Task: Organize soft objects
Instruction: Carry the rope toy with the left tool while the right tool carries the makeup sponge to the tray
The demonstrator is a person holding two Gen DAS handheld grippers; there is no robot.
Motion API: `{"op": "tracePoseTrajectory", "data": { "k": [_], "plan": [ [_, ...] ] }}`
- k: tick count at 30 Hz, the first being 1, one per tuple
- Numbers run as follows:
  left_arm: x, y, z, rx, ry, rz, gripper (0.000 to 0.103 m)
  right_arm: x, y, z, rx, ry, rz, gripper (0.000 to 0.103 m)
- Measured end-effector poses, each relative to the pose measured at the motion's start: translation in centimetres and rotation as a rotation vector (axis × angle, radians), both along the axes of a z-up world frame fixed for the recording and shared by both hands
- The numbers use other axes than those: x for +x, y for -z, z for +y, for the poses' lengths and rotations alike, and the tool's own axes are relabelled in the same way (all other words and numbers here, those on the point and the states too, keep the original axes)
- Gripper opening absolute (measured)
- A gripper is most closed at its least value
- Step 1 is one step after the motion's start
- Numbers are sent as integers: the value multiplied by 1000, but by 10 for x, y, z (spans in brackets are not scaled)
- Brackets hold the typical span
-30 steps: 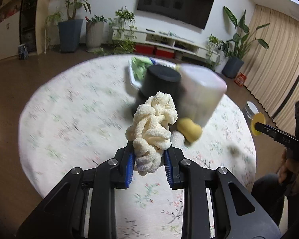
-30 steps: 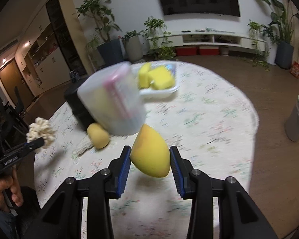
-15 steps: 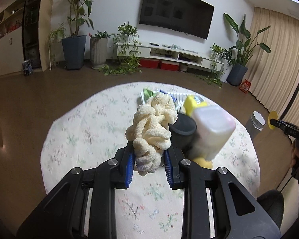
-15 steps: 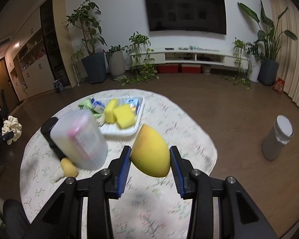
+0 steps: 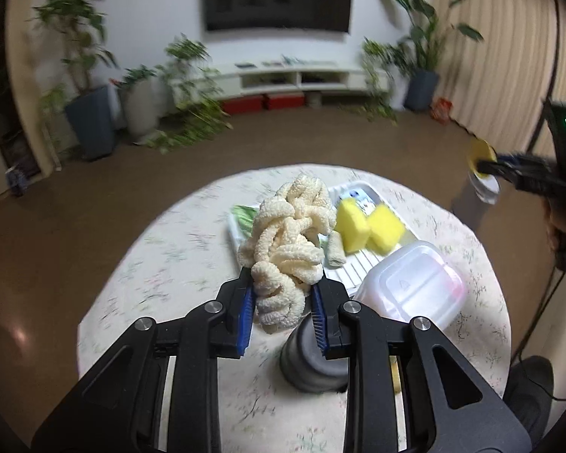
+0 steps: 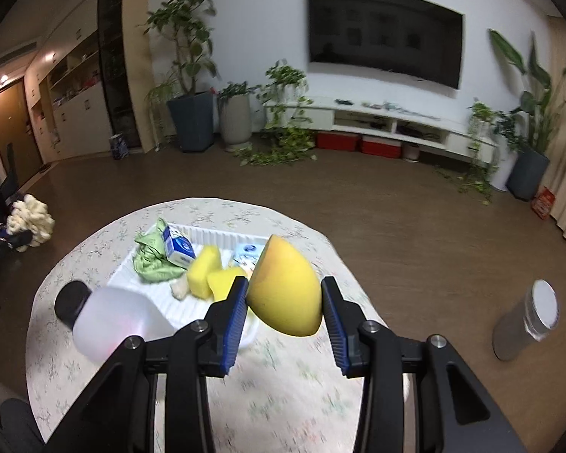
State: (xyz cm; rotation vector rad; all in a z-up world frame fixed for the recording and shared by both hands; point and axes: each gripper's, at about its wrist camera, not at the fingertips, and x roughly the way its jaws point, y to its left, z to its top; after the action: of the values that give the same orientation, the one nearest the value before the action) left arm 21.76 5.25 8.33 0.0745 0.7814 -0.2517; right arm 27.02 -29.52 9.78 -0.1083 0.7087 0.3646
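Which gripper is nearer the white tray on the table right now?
Hard to call; neither touches it. The left gripper, shut on the cream scrunchie, and the right gripper, shut on the yellow sponge, both hang above the white tray's near side.

Each gripper [image 5: 283,302] [image 6: 285,313] has black angular arms, silver screws and ribbed blue pads [image 5: 245,311].

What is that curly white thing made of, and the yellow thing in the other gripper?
Curly bundle: looks like fluffy chenille yarn or cloth, with a fuzzy, nubbly surface and soft loops. Yellow wedge: probably foam sponge, matte and smooth, with one flat cut face; it could be something else.
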Motion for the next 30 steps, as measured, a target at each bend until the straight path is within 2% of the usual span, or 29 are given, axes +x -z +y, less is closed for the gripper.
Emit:
{"op": "tracePoseTrajectory", "data": {
  "k": [7,11,19,25,30],
  "plan": [
    [64,28,-18,16,78,97,24,63,29,71,-68,-142,82,42],
    [84,44,-30,52,129,136,24,88,48,106,-88,-209,122,42],
    [103,69,-44,87,218,206,24,115,77,152,-168,-335,177,42],
    [107,82,-51,116,244,235,24,121,96,176,-213,-396,203,43],
    [111,87,-52,126,240,253,25,126,99,188,-232,-410,202,43]
  ]
}}
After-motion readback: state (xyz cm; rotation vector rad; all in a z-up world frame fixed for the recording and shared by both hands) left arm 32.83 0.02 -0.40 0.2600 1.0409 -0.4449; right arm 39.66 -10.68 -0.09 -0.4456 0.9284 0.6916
